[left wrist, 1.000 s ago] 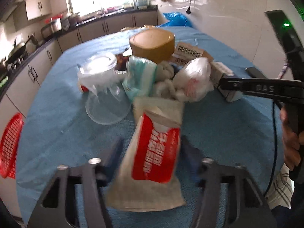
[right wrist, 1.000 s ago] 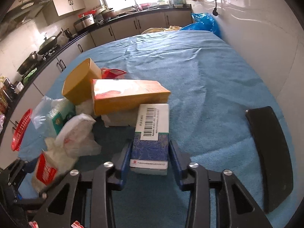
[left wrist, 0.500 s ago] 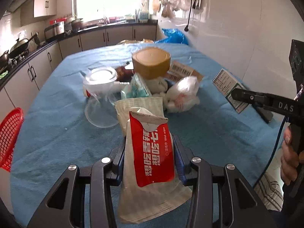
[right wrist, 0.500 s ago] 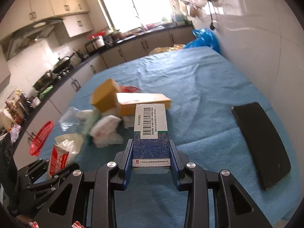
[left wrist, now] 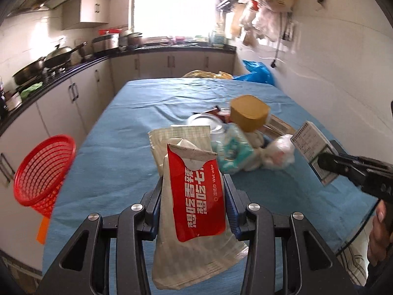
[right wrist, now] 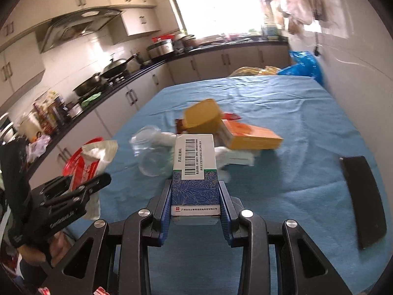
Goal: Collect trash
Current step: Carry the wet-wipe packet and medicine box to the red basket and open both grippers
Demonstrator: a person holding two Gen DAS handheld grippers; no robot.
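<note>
My left gripper (left wrist: 192, 196) is shut on a red and white wet wipe packet (left wrist: 196, 196) and holds it above the blue table (left wrist: 118, 152). My right gripper (right wrist: 195, 196) is shut on a blue and white medicine box (right wrist: 195, 167), also lifted; the box shows at the right of the left wrist view (left wrist: 313, 145). A trash pile lies mid-table: a tan lid (left wrist: 249, 111), a clear plastic cup (right wrist: 152, 156), an orange box (right wrist: 253, 137), a white bag (left wrist: 280, 153) and a teal packet (left wrist: 233, 151).
A red mesh basket (left wrist: 44, 169) hangs at the table's left edge. A black flat object (right wrist: 363, 196) lies on the right side of the table. Kitchen counters with pans (left wrist: 54, 59) run along the left and back. A blue bag (left wrist: 258, 71) sits past the far end.
Both grippers have lifted and pulled back from the pile, the left with the wet wipe packet, the right with the medicine box. Both views now look higher across the kitchen.
</note>
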